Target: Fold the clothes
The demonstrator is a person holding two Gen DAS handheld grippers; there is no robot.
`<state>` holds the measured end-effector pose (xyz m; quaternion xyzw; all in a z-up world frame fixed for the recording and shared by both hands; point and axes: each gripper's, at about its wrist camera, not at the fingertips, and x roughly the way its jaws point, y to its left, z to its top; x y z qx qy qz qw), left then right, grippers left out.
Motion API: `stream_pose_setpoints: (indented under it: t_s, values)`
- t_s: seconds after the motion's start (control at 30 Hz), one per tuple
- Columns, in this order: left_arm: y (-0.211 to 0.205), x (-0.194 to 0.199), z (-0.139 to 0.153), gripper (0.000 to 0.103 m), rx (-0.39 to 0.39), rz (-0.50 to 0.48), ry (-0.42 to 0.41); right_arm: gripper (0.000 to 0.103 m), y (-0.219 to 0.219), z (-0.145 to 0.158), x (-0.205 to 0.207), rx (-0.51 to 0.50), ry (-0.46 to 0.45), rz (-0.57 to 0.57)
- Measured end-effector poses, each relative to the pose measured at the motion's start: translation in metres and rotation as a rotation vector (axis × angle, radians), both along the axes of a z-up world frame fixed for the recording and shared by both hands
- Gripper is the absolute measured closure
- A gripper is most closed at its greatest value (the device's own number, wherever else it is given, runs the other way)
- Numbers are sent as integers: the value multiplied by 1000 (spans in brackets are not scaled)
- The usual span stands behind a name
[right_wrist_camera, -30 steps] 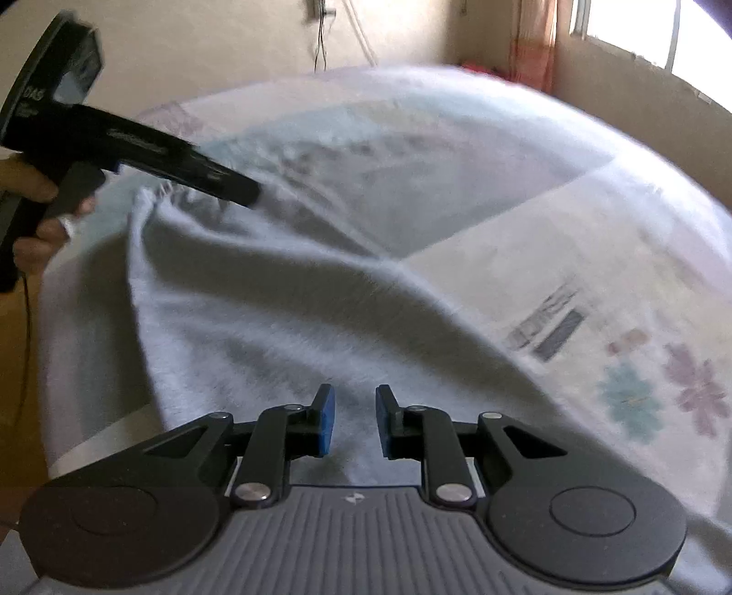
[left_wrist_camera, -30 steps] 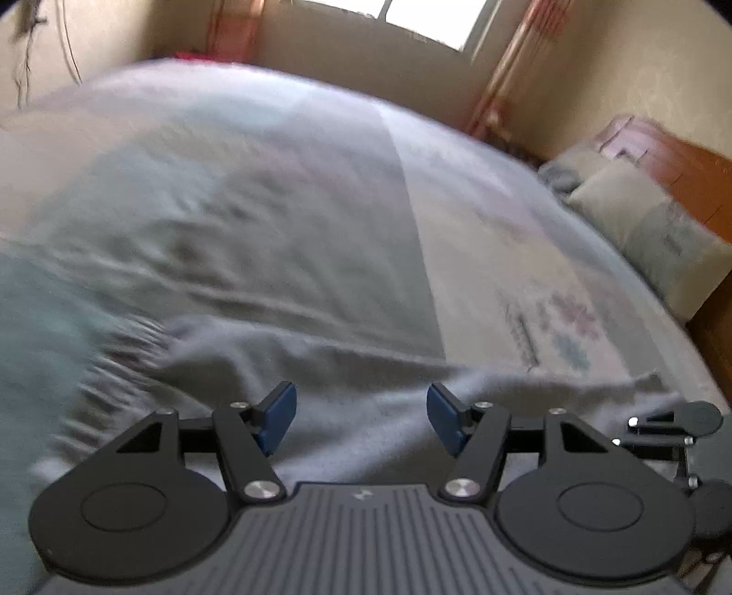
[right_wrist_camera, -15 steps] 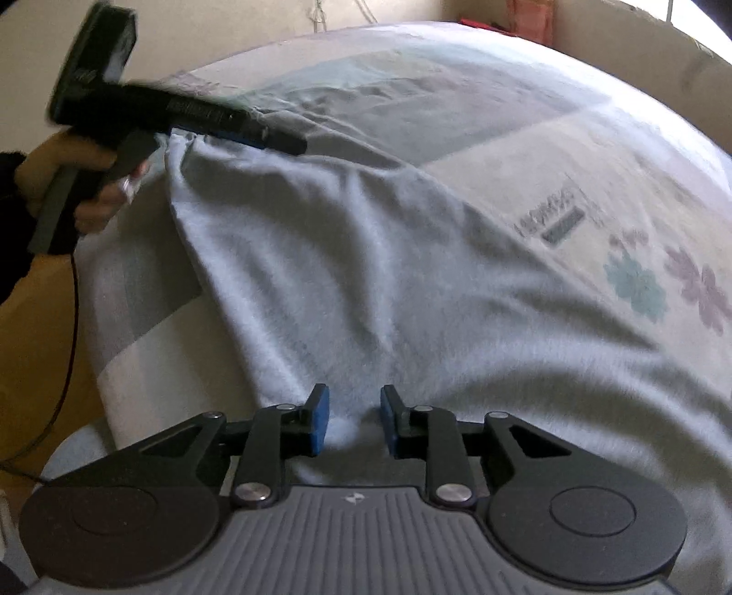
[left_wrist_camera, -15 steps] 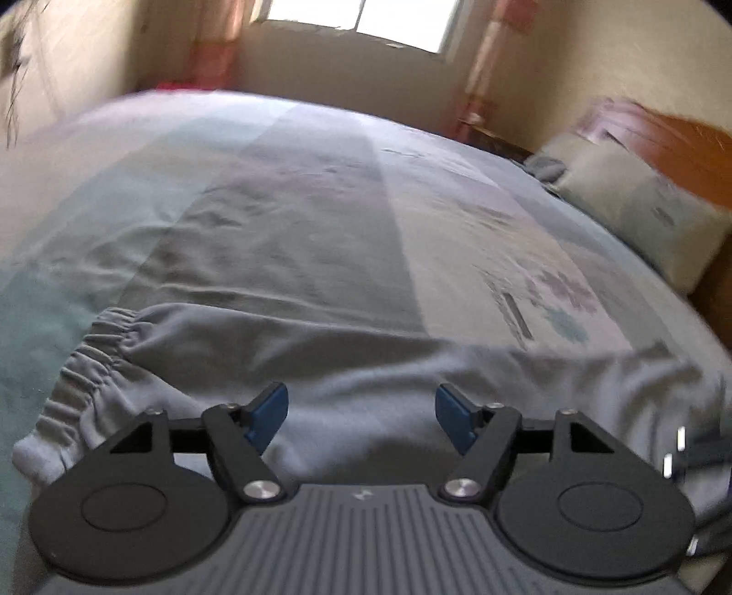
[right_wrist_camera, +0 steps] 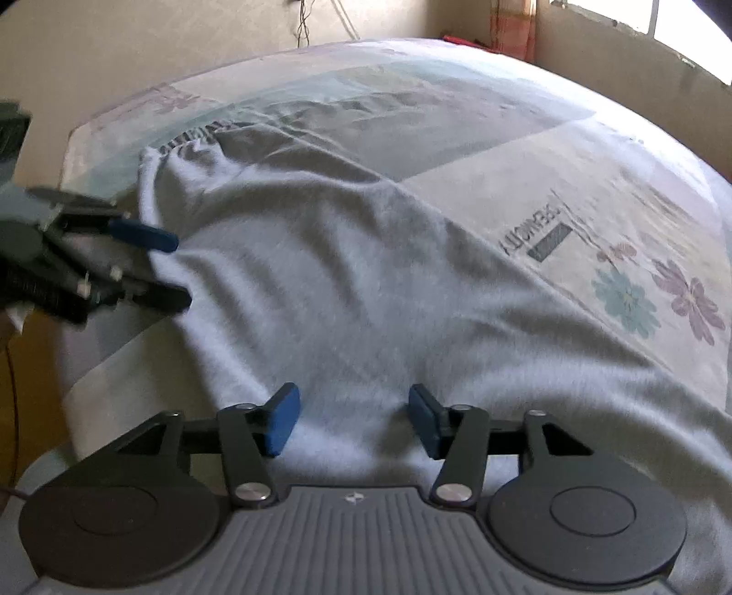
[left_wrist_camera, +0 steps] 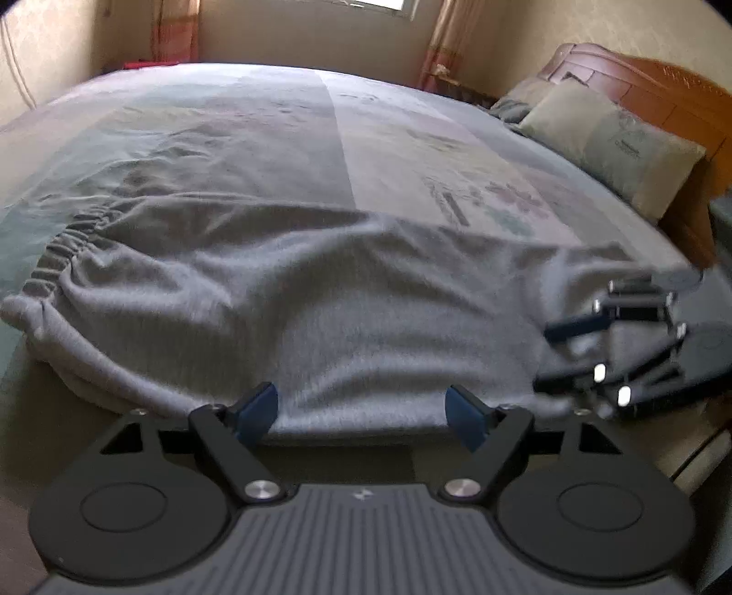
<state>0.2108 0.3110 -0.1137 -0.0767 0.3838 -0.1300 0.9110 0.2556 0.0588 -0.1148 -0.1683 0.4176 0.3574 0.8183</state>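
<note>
On the bedspread (left_wrist_camera: 283, 137): grey sweatpants (left_wrist_camera: 320, 311) spread flat, elastic waistband (left_wrist_camera: 64, 247) leftmost.
Left gripper (left_wrist_camera: 363, 409) and right gripper (right_wrist_camera: 354, 423), both spread apart, at the sweatpants' near edge, apparently gripping nothing.

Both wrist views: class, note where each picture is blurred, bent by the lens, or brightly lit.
Left wrist view: right gripper smeared by motion, bed bowed by the fisheye, window overexposed. Right wrist view: left gripper blurred, grey trousers soft, daylight glaring from the upper right.

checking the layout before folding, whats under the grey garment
The grey garment lies spread on the bed's patterned bedspread, which shows around it. Whatever lies directly beneath the fabric is covered.
</note>
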Motion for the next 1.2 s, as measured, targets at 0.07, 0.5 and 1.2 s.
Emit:
stream_pose_setpoints:
  t_s: [0.07, 0.5, 1.2]
  values:
    - [4, 8, 2, 23, -13, 24, -16, 43, 5, 8, 3, 6, -9, 3]
    - [38, -23, 11, 13, -136, 79, 36, 43, 120, 34, 72, 122, -92, 277]
    - [61, 18, -8, 13, -81, 241, -32, 39, 56, -1, 31, -3, -75, 240]
